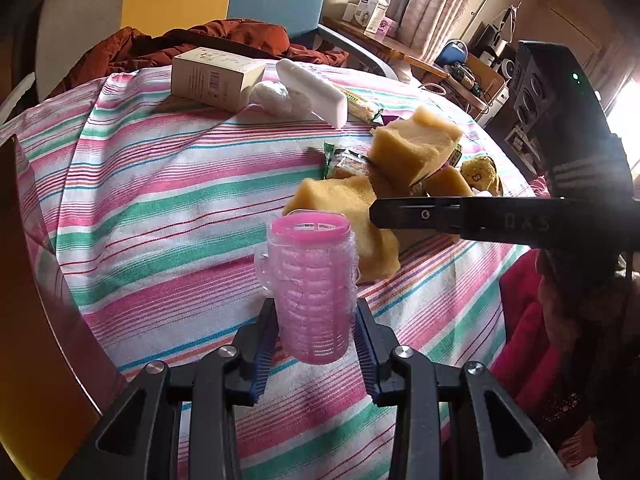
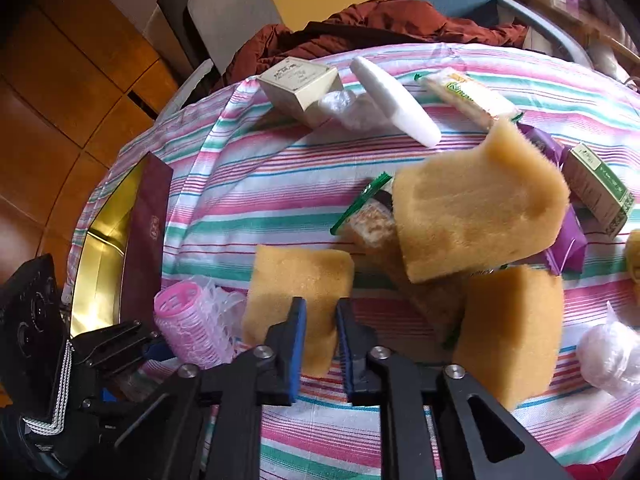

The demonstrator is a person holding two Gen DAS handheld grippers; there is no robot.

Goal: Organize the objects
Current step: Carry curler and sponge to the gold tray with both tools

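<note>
The left gripper [image 1: 314,344] clamps the pink hair roller [image 1: 310,288] – upright between its pads. The right gripper [image 2: 320,344] pinches a yellow sponge [image 2: 298,304], jaws nearly together.

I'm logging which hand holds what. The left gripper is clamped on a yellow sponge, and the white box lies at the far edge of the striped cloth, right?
Not quite. The left gripper is clamped on a pink hair roller, not a sponge, as the left wrist view shows. The white box does lie at the far edge of the striped cloth.

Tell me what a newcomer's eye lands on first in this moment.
The pink hair roller, clamped upright in the left gripper at bottom centre. Then the yellow sponges piled at mid-right on the striped tablecloth, the right gripper pinching the corner of the nearest sponge.
</note>
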